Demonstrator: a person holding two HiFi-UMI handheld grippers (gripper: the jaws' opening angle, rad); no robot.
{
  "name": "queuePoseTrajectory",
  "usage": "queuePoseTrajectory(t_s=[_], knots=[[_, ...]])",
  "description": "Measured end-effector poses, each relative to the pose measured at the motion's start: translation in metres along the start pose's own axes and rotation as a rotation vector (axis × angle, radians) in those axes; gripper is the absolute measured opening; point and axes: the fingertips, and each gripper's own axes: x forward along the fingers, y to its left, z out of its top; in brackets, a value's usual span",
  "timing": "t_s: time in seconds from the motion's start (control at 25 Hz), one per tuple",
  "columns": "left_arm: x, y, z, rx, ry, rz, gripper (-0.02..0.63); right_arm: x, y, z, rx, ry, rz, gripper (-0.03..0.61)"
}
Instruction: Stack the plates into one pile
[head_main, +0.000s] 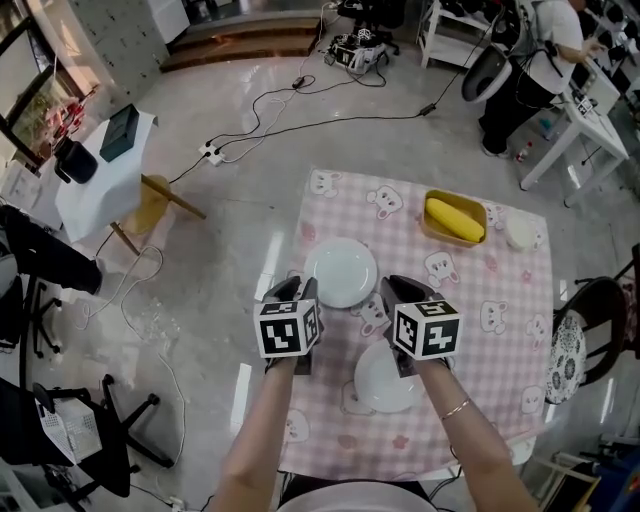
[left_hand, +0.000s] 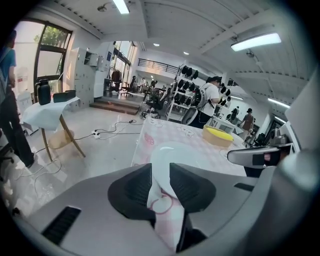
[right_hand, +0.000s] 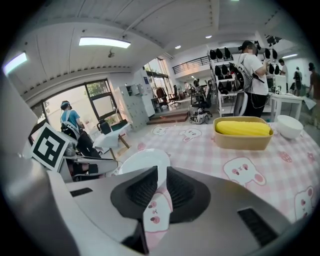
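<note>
**Spotter:** Your left gripper (head_main: 291, 289) has its jaws standing apart with nothing in them. Its own view shows only pink cloth and the far plate (head_main: 341, 272) through the gap. Your right gripper (head_main: 405, 291) has its jaws narrow, with just a slim gap, and they're empty too.

**Coach:** So you flank that far plate, with a gripper just beside each side of its near rim. The nearer plate (head_main: 386, 384) lies on the worktop (head_main: 500, 350) under your right wrist. The two plates lie apart, and nothing is stacked yet.

**Spotter:** I'd judge the step in hand is picking one plate up. Take the far one by its rim with your left gripper. Slide one jaw under the lip, close firmly and keep the plate level.

**Coach:** A smooth white plate will likely slip, so bite well onto the rim before you lift. Set it down centred on the nearer plate. The yellow tray (head_main: 453, 220) and small bowl (head_main: 521, 234) sit well apart from your path.
</note>
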Motion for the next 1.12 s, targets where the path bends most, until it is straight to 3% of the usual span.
queuePoseTrajectory(t_s=[0.44,0.84,1.12], knots=[[0.028,0.008,-0.007,-0.030,0.065,0.019,0.152,0.019,-0.009,-0.002,0.007,0.021,-0.014,0.060],[0.035,0.003,-0.011,-0.012,0.129,0.002,0.132,0.030,-0.013,-0.004,0.002,0.040,-0.028,0.061],[0.035,0.007,-0.011,-0.016,0.133,-0.003,0.129,0.046,-0.009,-0.008,0.019,0.086,-0.025,0.102]])
